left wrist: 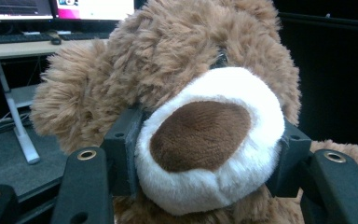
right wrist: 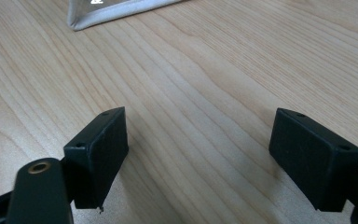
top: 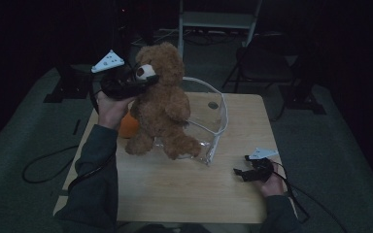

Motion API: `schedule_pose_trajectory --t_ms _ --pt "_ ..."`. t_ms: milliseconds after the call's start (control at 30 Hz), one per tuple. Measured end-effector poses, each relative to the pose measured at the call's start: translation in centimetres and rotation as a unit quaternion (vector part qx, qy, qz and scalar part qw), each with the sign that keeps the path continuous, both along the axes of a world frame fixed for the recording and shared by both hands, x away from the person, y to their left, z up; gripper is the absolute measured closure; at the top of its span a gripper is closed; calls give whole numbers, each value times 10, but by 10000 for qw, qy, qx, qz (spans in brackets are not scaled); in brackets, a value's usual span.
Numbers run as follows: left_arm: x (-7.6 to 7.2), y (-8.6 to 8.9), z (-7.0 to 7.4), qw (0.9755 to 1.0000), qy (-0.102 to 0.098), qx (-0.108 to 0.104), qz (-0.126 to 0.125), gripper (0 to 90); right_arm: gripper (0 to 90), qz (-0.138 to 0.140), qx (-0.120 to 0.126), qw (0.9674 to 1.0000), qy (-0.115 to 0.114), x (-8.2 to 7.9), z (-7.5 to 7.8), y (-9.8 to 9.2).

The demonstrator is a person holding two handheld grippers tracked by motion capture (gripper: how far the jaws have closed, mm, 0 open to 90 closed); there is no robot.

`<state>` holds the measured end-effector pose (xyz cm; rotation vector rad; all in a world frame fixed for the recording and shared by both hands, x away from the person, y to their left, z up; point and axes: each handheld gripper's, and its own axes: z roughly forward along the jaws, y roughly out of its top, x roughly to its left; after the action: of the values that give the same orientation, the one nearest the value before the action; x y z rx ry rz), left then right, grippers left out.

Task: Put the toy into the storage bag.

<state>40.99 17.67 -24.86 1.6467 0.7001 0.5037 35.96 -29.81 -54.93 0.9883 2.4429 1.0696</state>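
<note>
A brown teddy bear (top: 162, 104) hangs upright over the table, its feet down by a clear plastic bag (top: 209, 116). My left gripper (top: 143, 80) is shut on the bear's white snout (left wrist: 209, 140), one pad pressed into each side of it. Its brown nose patch faces the left gripper view's camera. My right gripper (top: 240, 173) rests low on the wooden table (top: 184, 189) at the front right, open, with bare wood between its fingers (right wrist: 98, 151). A white-edged corner of the bag (right wrist: 116, 11) lies ahead of it.
An orange object (top: 128, 126) lies on the table, partly hidden behind the bear's left leg. A folding chair (top: 267, 63) and a grey stand (top: 218, 22) are beyond the table's far edge. Cables trail over the floor at both sides.
</note>
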Motion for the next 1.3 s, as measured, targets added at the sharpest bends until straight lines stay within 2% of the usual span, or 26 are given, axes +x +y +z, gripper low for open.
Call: schedule_pose_trajectory --t_ms 733,933,1300 --pt "12 -10 17 10000 -48 -72 -33 410 186 1 -2 10000 -2 0 0 0" --pt "14 -15 23 10000 -79 -28 -29 410 186 1 -1 10000 -2 0 0 0" --pt "28 -22 31 10000 -37 -74 21 409 186 -3 2 10000 2 0 0 0"
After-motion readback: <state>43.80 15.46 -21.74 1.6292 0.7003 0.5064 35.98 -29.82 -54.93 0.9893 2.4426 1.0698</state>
